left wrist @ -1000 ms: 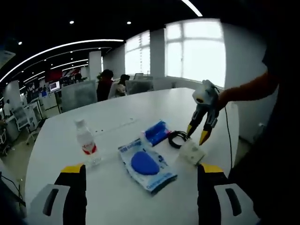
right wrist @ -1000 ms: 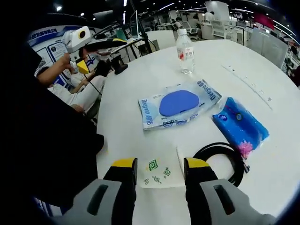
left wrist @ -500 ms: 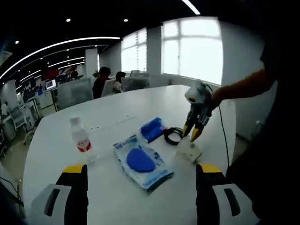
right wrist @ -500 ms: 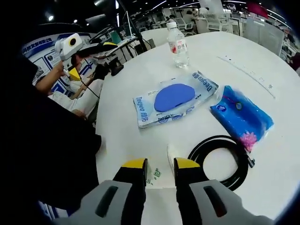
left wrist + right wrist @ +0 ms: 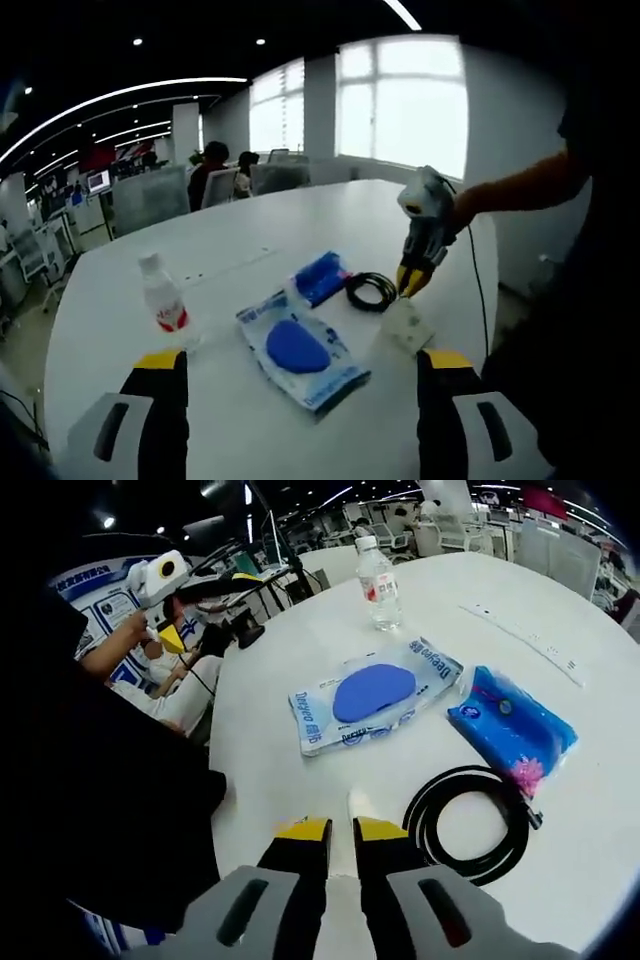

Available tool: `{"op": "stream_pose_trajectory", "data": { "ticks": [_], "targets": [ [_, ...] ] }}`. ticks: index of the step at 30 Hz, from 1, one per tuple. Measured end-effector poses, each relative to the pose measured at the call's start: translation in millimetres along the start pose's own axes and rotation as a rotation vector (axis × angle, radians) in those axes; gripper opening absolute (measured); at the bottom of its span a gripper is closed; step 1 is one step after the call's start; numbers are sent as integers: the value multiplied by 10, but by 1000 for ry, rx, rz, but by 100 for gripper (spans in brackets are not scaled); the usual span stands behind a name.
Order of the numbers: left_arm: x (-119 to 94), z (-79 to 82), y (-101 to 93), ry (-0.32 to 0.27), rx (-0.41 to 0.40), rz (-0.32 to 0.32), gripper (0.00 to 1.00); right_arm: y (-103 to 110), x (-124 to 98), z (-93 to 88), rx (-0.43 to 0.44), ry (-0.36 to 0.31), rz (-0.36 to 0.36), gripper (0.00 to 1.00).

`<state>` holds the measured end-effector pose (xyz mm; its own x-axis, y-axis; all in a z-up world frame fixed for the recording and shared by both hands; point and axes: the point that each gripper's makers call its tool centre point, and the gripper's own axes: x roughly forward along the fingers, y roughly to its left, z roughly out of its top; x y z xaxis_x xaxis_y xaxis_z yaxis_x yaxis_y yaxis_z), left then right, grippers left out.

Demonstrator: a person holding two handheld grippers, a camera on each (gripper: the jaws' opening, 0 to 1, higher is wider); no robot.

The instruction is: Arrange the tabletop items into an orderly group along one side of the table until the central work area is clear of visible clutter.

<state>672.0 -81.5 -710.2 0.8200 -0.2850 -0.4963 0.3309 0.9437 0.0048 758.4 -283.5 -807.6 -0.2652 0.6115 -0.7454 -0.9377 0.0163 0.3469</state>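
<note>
At the near edge of the round white worktop [image 5: 600, 810], beside the coiled black cable [image 5: 470, 825]: right gripper [image 5: 340, 830] has its yellow-tipped fingers [image 5: 303, 830] drawn narrow, nearly meeting, on the small flat white packet with green printing [image 5: 408, 325]. In the right gripper view only a sliver of the packet's white corner peeks above the tips; the left gripper view shows the rest of it lying flat just beside the cable, with the right gripper's tips down on its far edge. Whether the grip has fully taken, I cannot tell.

Left gripper [image 5: 300, 365]: fingers wide apart, holding nothing, well back from the cable.

Other items, taken from the cable: blue patterned plastic pouch [image 5: 512, 730] just beyond it; flat white-and-blue pack with a blue oval centre [image 5: 375, 695] farther in toward the worktop's middle; clear water bottle with red label [image 5: 380, 580] well beyond that.

Judgement: step in hand is securing the packet for a move to one side. A thin, flat thing is prone to slip from a fingertip pinch. Best to close firmly on the edge, lift slowly, keep the packet level, and steer clear of the cable loop so it is not dragged along.
</note>
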Motion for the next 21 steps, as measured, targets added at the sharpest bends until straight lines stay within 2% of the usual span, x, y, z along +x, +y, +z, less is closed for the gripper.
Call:
{"op": "stream_pose_trajectory", "data": {
  "ticks": [1, 6, 10, 13, 15, 20, 21],
  "targets": [
    [4, 9, 1, -3, 1, -2, 94, -13, -3, -5, -1, 0, -2, 17],
    [12, 41, 4, -15, -1, -2, 93, -57, 27, -55, 22, 11, -3, 24],
    [4, 9, 10, -13, -13, 1, 93, -40, 90, -95, 32, 31, 26, 25],
    [-12, 13, 25, -27, -43, 5, 92, -55, 145, -126, 18, 55, 44, 24],
    [-24, 23, 35, -31, -44, 12, 92, -43, 161, -131, 21, 61, 65, 17],
    [-48, 24, 68, -32, -38, 23, 91, -18, 163, -122, 4, 63, 93, 16],
    [-49, 19, 68, -29, -37, 22, 91, -7, 156, -116, 0, 62, 96, 13]
  ]
}}
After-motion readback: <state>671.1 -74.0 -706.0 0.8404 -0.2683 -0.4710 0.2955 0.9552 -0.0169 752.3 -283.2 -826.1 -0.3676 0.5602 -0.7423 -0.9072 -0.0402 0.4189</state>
